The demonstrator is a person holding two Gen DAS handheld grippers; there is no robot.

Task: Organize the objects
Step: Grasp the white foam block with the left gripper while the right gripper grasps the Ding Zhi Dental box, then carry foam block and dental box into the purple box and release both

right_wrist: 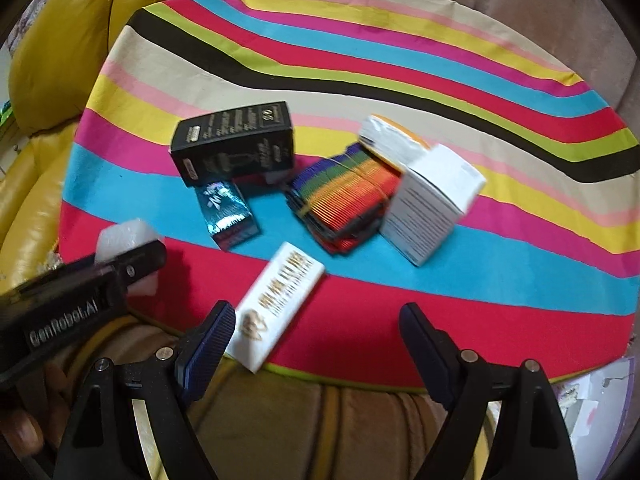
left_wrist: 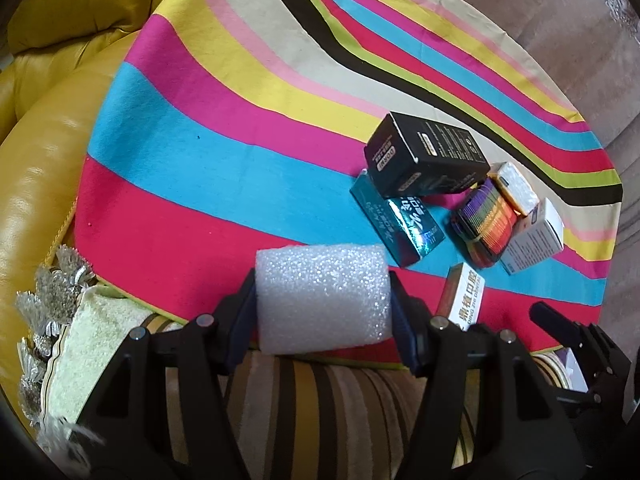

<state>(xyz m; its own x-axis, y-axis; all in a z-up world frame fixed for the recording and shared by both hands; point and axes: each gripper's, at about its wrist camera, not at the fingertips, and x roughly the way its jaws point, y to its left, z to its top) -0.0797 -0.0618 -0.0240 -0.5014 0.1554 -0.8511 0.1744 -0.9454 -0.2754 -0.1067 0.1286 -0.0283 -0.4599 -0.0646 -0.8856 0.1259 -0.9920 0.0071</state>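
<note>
Left gripper (left_wrist: 323, 300) clamps a white foam block (left_wrist: 322, 296) over the near edge of the striped cloth (left_wrist: 200, 184) — carried clear of the box cluster farther in. Right gripper (right_wrist: 316, 336) — jaws apart — hovers just beside the white dental box (right_wrist: 276, 304), likely the next pick.

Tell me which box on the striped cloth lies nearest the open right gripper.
The white box with gold lettering, flat beside the right gripper; the other boxes sit farther back.

teal box (left_wrist: 396, 220) partly hidden under the black box (left_wrist: 426, 156), white box's (right_wrist: 276, 306) gold lettering blurred, unreadable
</note>
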